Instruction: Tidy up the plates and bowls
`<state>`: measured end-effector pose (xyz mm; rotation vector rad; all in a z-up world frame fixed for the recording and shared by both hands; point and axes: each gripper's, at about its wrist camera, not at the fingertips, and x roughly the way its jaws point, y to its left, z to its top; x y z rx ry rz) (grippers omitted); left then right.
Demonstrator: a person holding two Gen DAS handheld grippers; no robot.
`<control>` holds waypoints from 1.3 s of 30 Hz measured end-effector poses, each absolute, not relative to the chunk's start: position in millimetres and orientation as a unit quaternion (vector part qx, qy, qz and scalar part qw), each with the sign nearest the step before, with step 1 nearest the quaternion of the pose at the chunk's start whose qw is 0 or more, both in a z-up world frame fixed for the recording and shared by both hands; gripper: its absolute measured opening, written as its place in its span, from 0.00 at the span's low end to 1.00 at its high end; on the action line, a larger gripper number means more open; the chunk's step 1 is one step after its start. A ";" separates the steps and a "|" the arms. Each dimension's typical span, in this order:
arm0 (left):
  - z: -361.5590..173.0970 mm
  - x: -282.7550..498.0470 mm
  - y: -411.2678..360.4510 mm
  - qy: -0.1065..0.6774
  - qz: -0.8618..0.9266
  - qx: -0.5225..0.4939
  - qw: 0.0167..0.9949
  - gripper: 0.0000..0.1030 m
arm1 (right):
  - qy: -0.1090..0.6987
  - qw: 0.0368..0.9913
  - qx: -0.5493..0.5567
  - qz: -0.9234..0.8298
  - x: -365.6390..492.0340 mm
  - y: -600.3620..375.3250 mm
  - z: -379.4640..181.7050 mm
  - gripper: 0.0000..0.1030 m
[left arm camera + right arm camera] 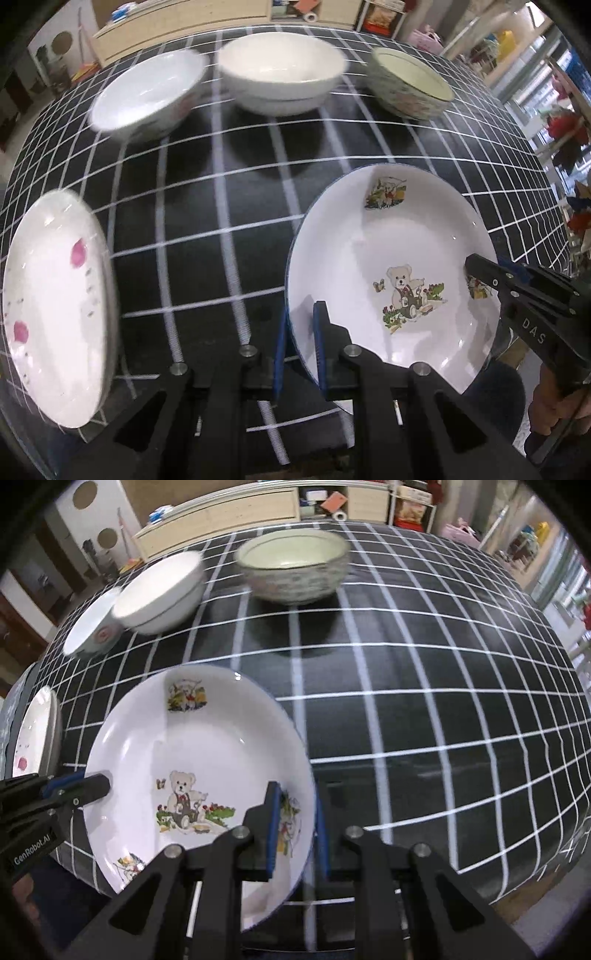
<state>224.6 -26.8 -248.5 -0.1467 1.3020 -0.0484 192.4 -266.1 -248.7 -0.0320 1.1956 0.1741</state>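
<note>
Fingers [320, 325] of the left gripper [300, 350] and right gripper [295, 827] clamped on opposite rims of the bear plate [391, 266], held between them above the bench [229, 192]; glazed, rigid, slippery, breakable, best pinched at rim.

Bear plate [391, 266] over tablecloth [229, 206]; second plate [55, 306] to left; three bowls [280, 70] in row behind.

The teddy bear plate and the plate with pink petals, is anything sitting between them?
No. In the left wrist view, only bare checked tablecloth lies between the teddy bear plate and the pink petal plate.
</note>
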 end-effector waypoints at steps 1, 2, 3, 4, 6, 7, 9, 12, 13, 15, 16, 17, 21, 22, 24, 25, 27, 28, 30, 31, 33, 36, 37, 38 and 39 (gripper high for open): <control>-248.7 221.8 -20.2 0.605 -0.020 -0.071 0.793 0.12 | 0.563 0.822 -0.018 0.085 191.6 -259.5 -249.0 0.21; -249.0 218.7 -13.6 0.605 -0.017 -0.074 0.793 0.12 | 0.563 0.821 -0.022 0.089 190.7 -252.7 -249.1 0.21; -248.9 214.2 -4.8 0.604 -0.014 -0.079 0.793 0.12 | 0.563 0.821 -0.026 0.092 189.8 -244.0 -249.3 0.21; -248.9 211.9 -1.0 0.603 -0.011 -0.083 0.793 0.12 | 0.562 0.821 -0.030 0.096 188.8 -238.4 -249.8 0.21; -248.4 206.3 7.5 0.603 -0.006 -0.089 0.793 0.12 | 0.558 0.823 -0.032 0.099 189.8 -225.7 -250.2 0.21; -249.7 203.0 12.5 0.602 -0.005 -0.091 0.793 0.12 | 0.558 0.823 -0.036 0.101 190.1 -219.6 -250.5 0.21; -252.1 199.6 25.4 0.601 -0.001 -0.101 0.793 0.12 | 0.559 0.822 -0.041 0.106 190.2 -208.2 -251.1 0.21; -251.6 197.1 24.5 0.599 0.001 -0.106 0.794 0.12 | 0.558 0.820 -0.052 0.113 189.2 -196.0 -251.8 0.21; -252.4 199.0 23.1 0.598 0.001 -0.107 0.794 0.12 | 0.558 0.821 -0.052 0.113 189.8 -194.5 -252.1 0.21; -253.3 200.0 24.2 0.597 -0.001 -0.106 0.795 0.12 | 0.559 0.820 -0.052 0.111 187.1 -193.5 -252.6 0.21; -254.0 201.2 22.6 0.598 -0.002 -0.106 0.795 0.12 | 0.560 0.820 -0.053 0.110 187.6 -192.6 -253.1 0.22; -254.9 201.8 22.0 0.598 -0.003 -0.105 0.795 0.13 | 0.559 0.820 -0.055 0.108 187.4 -192.3 -253.2 0.22; -253.1 200.3 23.1 0.599 -0.004 -0.104 0.794 0.13 | 0.560 0.820 -0.062 0.104 189.3 -188.6 -254.3 0.23; -253.4 201.2 22.3 0.599 -0.004 -0.105 0.794 0.13 | 0.561 0.819 -0.061 0.103 190.7 -187.4 -253.7 0.23; -254.1 203.0 18.9 0.599 -0.003 -0.099 0.795 0.13 | 0.563 0.819 -0.055 0.098 191.4 -186.7 -253.9 0.23; -253.7 202.3 18.7 0.600 -0.003 -0.095 0.794 0.13 | 0.565 0.818 -0.049 0.095 193.3 -186.4 -254.5 0.23; -253.7 202.0 17.0 0.604 -0.004 -0.093 0.792 0.13 | 0.570 0.816 -0.035 0.091 193.8 -188.8 -254.1 0.23; -253.0 200.8 17.4 0.605 -0.006 -0.094 0.791 0.13 | 0.571 0.815 -0.033 0.089 193.6 -189.1 -253.8 0.23; -250.8 199.2 18.3 0.605 -0.009 -0.097 0.791 0.13 | 0.571 0.816 -0.033 0.083 191.9 -188.6 -251.3 0.23; -248.9 198.4 19.3 0.604 -0.010 -0.097 0.791 0.13 | 0.570 0.817 -0.034 0.082 191.0 -187.8 -249.4 0.23; -244.5 198.2 21.5 0.605 -0.011 -0.101 0.790 0.13 | 0.567 0.819 -0.035 0.082 188.4 -185.8 -243.8 0.23; -232.5 197.2 27.3 0.603 -0.012 -0.108 0.790 0.13 | 0.561 0.823 -0.031 0.083 187.2 -183.3 -231.7 0.23; -227.3 196.7 30.0 0.601 -0.012 -0.106 0.792 0.13 | 0.560 0.823 -0.028 0.085 187.5 -182.4 -227.8 0.23; -222.8 195.8 32.5 0.598 -0.011 -0.106 0.794 0.13 | 0.559 0.824 -0.026 0.087 187.8 -179.5 -222.2 0.23; -217.0 195.4 36.7 0.596 -0.011 -0.106 0.796 0.13 | 0.558 0.824 -0.025 0.088 188.4 -177.2 -219.7 0.23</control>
